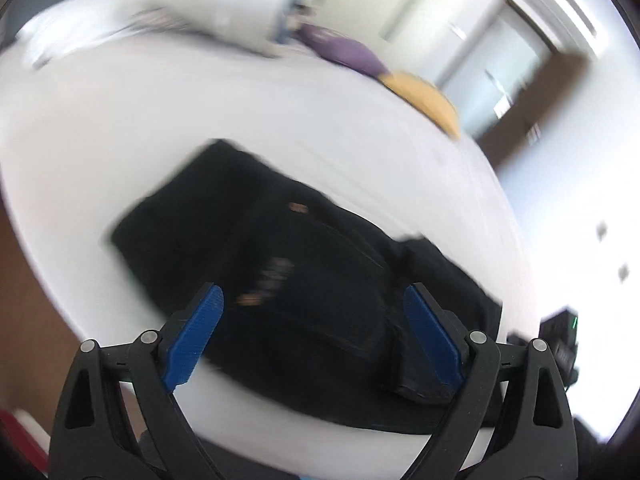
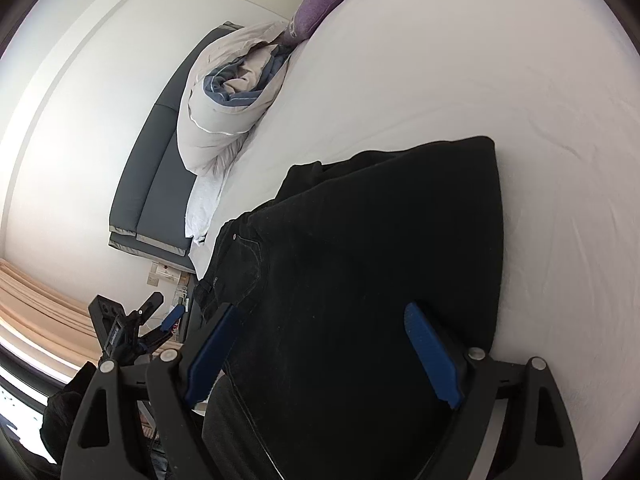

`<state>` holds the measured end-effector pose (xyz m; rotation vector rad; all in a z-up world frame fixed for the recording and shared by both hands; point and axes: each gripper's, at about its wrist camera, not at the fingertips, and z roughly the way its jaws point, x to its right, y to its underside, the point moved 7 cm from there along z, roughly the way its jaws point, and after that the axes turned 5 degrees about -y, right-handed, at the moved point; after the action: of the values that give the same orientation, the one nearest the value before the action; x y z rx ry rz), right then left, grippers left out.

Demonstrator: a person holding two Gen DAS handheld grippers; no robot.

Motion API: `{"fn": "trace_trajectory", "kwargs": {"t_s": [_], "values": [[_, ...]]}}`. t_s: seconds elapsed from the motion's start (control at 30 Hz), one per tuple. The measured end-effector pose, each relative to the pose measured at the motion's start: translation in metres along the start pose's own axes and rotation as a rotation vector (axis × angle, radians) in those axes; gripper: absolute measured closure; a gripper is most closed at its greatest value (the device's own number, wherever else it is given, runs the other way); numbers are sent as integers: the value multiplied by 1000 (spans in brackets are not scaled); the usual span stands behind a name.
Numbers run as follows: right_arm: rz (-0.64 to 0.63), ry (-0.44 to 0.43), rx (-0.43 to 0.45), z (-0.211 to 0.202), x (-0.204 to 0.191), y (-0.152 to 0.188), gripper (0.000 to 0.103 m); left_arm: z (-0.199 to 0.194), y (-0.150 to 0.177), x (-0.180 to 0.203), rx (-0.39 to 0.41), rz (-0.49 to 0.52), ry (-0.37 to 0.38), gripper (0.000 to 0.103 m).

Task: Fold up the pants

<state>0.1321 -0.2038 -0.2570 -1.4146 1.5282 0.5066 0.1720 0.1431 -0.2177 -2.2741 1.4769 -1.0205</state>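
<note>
Black pants [image 2: 360, 280] lie on a white bed [image 2: 520, 100], folded into a thick, roughly rectangular bundle near the bed's edge. In the right wrist view the waistband, with a small button and a stitched pocket, faces left, and the smooth folded cloth runs away toward the middle of the mattress.

The right hand-held gripper [image 2: 320, 354] hangs just above the near part of the pants, its blue-padded fingers [image 2: 430, 354] spread wide apart and holding nothing. The left hand-held gripper [image 1: 314, 334] is likewise spread wide over the bundle, gripping nothing (its view is smeared by motion blur, so fine detail is lost). The same left gripper shows small at the lower left of the right wrist view, off the bed's edge.

At the far end of the bed sit a rumpled white duvet [image 2: 224, 120], a purple pillow [image 2: 316, 8] and a yellow pillow [image 1: 424, 100]. A grey padded headboard [image 2: 156, 176] stands against the white wall.
</note>
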Motion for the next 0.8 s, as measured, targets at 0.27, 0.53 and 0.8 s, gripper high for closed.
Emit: {"fn": "trace_trajectory", "kwargs": {"t_s": [0.27, 0.53, 0.8], "values": [[-5, 16, 1, 0, -1, 1, 15, 7, 0, -99, -16, -374, 165, 10], [-11, 36, -12, 1, -4, 3, 15, 41, 16, -124, -63, -523, 251, 12], [-15, 44, -10, 2, -4, 4, 15, 70, 23, -146, -90, -655, 350, 38]]}}
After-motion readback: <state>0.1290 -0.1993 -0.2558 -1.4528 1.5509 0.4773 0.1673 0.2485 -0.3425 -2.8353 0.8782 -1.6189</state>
